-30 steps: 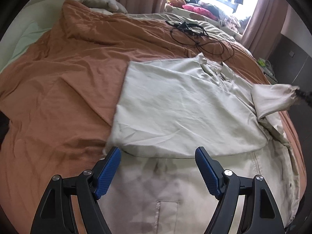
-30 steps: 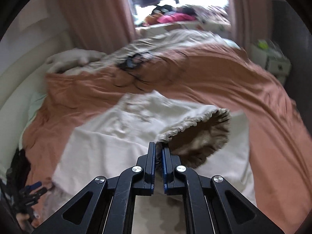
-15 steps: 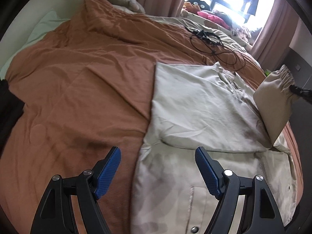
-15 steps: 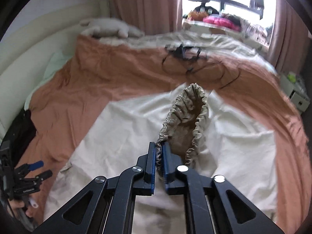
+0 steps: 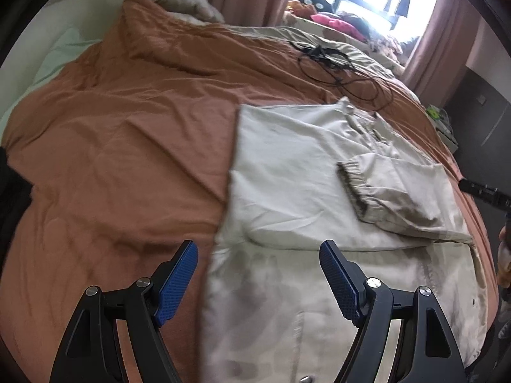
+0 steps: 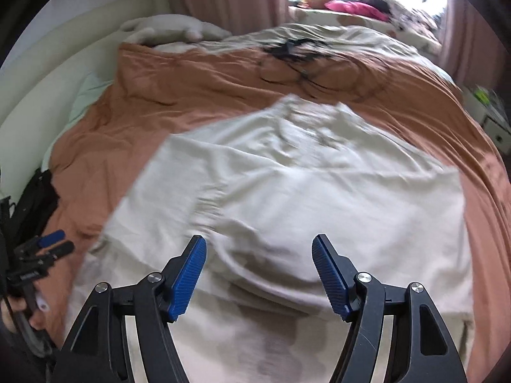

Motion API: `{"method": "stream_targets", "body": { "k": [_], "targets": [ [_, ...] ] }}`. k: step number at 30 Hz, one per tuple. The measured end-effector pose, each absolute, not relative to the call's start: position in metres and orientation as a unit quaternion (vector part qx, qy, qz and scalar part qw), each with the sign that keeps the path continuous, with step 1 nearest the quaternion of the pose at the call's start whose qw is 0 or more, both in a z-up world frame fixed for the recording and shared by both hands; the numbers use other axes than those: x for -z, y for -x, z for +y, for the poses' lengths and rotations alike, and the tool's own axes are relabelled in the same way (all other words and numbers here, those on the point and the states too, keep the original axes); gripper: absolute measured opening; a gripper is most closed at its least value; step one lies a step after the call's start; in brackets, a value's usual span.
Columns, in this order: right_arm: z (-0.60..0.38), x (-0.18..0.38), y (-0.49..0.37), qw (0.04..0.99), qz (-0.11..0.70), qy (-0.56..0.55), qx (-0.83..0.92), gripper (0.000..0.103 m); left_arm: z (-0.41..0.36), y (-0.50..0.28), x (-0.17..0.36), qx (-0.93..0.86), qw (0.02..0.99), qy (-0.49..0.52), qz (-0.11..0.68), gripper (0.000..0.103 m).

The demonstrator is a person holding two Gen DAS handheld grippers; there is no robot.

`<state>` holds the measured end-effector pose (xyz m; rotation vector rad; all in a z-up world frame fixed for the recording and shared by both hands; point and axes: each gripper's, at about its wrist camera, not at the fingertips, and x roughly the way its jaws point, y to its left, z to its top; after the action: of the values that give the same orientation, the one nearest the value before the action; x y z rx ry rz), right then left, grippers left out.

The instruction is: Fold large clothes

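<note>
A large cream jacket (image 5: 297, 166) lies spread on the rust-brown bedcover (image 5: 127, 134). Its right sleeve (image 5: 392, 191), with a gathered cuff (image 5: 351, 188), rests folded across the body. My left gripper (image 5: 258, 271) hovers open over the jacket's near left edge, nothing between its blue pads. In the right wrist view the same jacket (image 6: 319, 185) fills the middle. My right gripper (image 6: 258, 268) hangs above the dropped sleeve (image 6: 249, 223); its jaws are opening and hold nothing. The right gripper's tip (image 5: 479, 188) shows at the left view's right edge.
A tangle of black cable (image 5: 338, 67) lies on the bed beyond the jacket's collar. A pale pillow (image 5: 179, 3) sits at the head. Curtains, a window and piled clothes (image 5: 332, 22) are behind. A white nightstand (image 6: 491, 118) stands at the right. A black bag (image 6: 35, 198) is at left.
My right gripper carried the sleeve cuff over the jacket's body, came down and opened; the sleeve now lies flat. The left gripper shifted a little leftward and stayed open.
</note>
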<state>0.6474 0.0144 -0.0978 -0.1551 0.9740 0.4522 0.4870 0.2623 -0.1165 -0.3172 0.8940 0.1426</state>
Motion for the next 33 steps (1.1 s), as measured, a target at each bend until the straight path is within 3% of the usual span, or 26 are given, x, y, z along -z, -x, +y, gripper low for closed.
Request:
{"method": "stream_targets", "body": {
  "k": [22,24,26,28,29,33],
  "targets": [
    [-0.253,0.17,-0.669,0.851,0.523,0.043,-0.019,0.069,0.134,-0.632,0.165,-0.012,0.861,0.104,0.497,0.08],
    [-0.264,0.181,-0.669,0.845,0.533,0.048,-0.01,0.069,0.133,-0.639,0.171,-0.021,0.861,0.108,0.497,0.074],
    [-0.27,0.189,-0.67,0.84,0.54,0.051,-0.007,0.068,0.131,-0.647,0.179,-0.021,0.854,0.115,0.507,0.063],
    [-0.273,0.197,-0.674,0.835,0.548,0.053,-0.009,0.062,0.128,-0.652,0.184,-0.021,0.85,0.118,0.512,0.056],
    [-0.273,0.2,-0.674,0.833,0.551,0.051,-0.01,0.057,0.126,-0.653,0.189,-0.018,0.848,0.121,0.516,0.045],
    [-0.282,0.204,-0.677,0.837,0.546,0.028,-0.006,0.053,0.118,-0.648,0.193,-0.024,0.848,0.103,0.52,0.034]
  ]
}}
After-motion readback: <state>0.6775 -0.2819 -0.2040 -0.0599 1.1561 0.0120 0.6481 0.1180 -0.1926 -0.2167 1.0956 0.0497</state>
